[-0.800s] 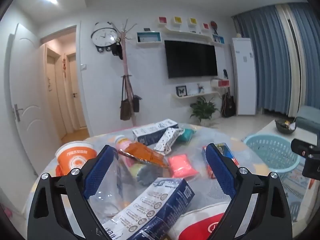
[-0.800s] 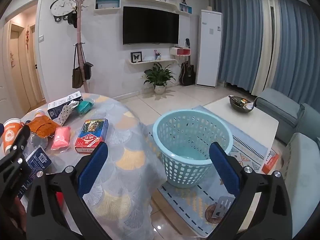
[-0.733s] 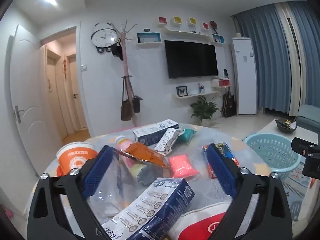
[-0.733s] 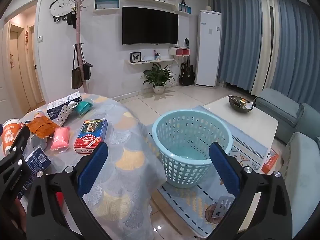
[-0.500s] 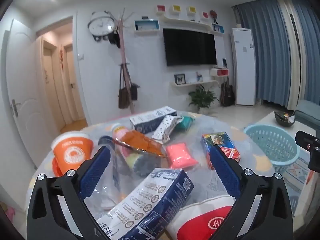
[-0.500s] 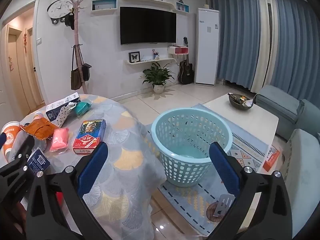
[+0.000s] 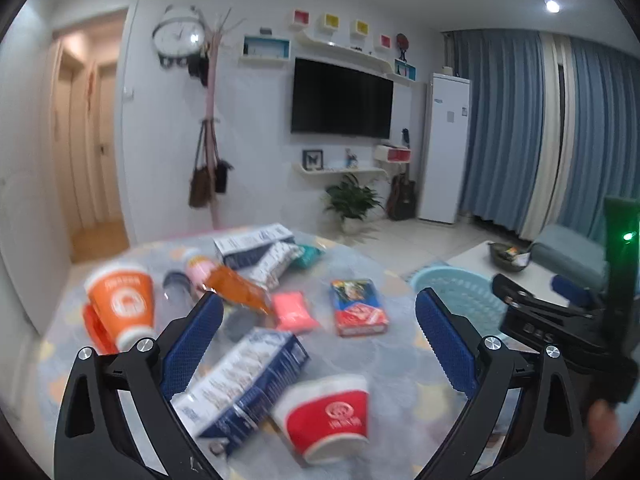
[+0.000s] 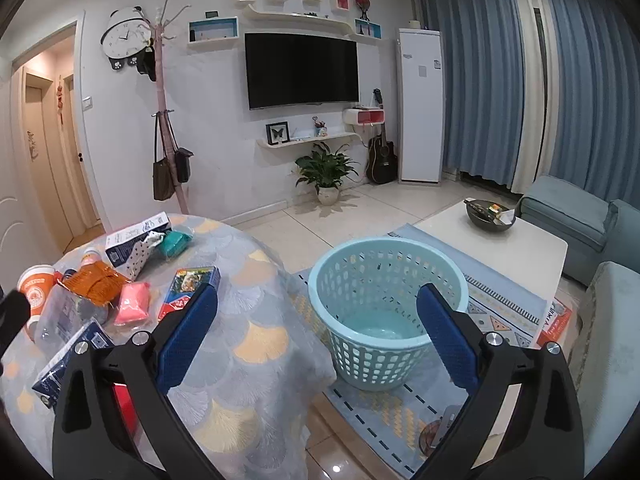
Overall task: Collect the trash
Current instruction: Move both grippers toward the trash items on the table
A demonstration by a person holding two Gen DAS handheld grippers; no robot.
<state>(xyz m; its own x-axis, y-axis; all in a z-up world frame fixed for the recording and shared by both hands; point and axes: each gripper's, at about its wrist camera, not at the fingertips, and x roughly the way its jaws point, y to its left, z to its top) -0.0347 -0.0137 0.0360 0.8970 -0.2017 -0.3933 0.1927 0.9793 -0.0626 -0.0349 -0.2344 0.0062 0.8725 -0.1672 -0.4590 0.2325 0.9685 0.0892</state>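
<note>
Both tools are spread wide and hold nothing: the left gripper [image 7: 316, 340] hangs above the cluttered table [image 8: 256, 344], the right gripper [image 8: 316, 344] is aimed at the empty basket [image 8: 384, 312] on the floor just beside the table's edge. Likely faults: the litter lies crowded and partly overlapping, so a descent on 1 item may nudge or drag a neighbour; the left view is smeared, suggesting quick motion that would make a pinch land off-centre; the red cup [image 7: 324, 416] lies tipped near the table's near edge and could roll off if bumped. Relative to the left gripper, the blue carton [image 7: 244, 380] and red cup sit closest, low between its fingers; the pink pack [image 7: 294, 316] and red box [image 7: 358, 306] lie farther ahead, the orange cup [image 7: 120, 304] off to the left. All litter remains on the table.
</note>
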